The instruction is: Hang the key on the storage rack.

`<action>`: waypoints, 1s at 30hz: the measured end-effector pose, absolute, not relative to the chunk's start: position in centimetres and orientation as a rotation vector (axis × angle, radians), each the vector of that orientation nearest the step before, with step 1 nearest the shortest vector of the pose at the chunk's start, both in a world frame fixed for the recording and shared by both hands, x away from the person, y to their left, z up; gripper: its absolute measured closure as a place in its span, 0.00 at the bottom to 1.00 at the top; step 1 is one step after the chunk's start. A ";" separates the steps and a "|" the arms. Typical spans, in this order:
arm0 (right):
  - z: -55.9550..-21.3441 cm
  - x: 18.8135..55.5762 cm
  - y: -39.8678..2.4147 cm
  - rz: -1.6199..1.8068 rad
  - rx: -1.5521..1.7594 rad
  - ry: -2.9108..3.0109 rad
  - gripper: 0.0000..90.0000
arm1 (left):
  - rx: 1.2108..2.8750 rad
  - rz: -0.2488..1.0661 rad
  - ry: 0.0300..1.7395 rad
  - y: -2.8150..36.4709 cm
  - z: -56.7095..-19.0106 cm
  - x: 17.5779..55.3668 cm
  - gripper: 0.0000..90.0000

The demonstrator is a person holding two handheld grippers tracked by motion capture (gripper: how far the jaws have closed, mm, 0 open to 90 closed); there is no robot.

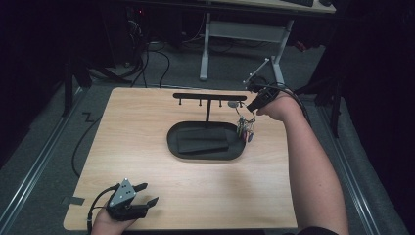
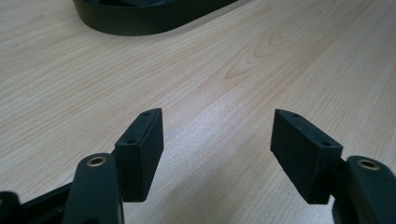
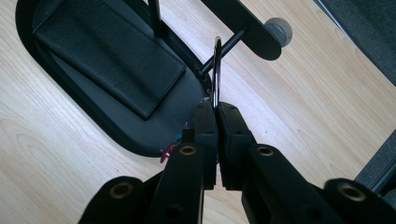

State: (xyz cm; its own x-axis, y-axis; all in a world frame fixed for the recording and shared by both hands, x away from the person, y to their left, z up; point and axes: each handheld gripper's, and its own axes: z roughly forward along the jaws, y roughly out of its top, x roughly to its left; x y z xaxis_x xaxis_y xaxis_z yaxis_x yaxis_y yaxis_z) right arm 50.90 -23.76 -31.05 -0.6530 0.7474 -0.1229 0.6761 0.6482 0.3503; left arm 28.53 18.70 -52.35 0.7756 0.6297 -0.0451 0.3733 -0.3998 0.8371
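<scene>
A black T-shaped rack [image 1: 205, 96] with small pegs stands in a black oval tray [image 1: 172, 144] at the middle of the table. My right gripper [image 1: 250, 108] is by the rack's right end, shut on a metal key ring [image 3: 216, 65], and a bunch of keys [image 1: 246, 129] with coloured tags hangs below it. In the right gripper view the ring crosses the endmost peg [image 3: 229, 45]; I cannot tell whether it is threaded on. My left gripper [image 1: 147, 193] rests open near the table's front left corner, nothing between its jaws [image 2: 217, 140].
A flat black wallet [image 1: 203, 145] lies in the tray, also seen as the wallet [image 3: 109, 56] under the rack. A grey disc [image 3: 279, 29] sits by the bar's right end. Bare wood lies between the left gripper and the tray rim [image 2: 140, 21]. A desk frame [image 1: 244, 34] stands beyond the table.
</scene>
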 end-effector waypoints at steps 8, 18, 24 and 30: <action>-31.4 51.4 -23.6 0.395 1.169 2.626 0.97 | 2.034 0.347 0.752 18.8 -52.4 28.4 0.39; -31.7 52.1 -23.5 0.411 1.178 2.585 0.91 | 2.031 0.341 0.755 18.8 -52.4 28.5 0.39; -31.2 51.7 -23.2 0.436 1.182 2.547 0.88 | 2.032 0.342 0.755 18.8 -52.4 28.5 0.39; -31.1 50.9 -23.1 0.446 1.173 2.536 0.83 | 2.036 0.342 0.753 18.7 -52.4 28.5 0.39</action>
State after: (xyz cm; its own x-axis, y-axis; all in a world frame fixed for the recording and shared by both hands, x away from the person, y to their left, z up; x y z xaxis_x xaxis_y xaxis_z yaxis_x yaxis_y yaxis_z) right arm 50.86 -23.07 -31.06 -0.6164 0.7734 -0.1480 0.6765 0.6163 0.4031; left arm 28.52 18.73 -52.42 0.7752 0.6299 -0.0485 0.3774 -0.4001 0.8352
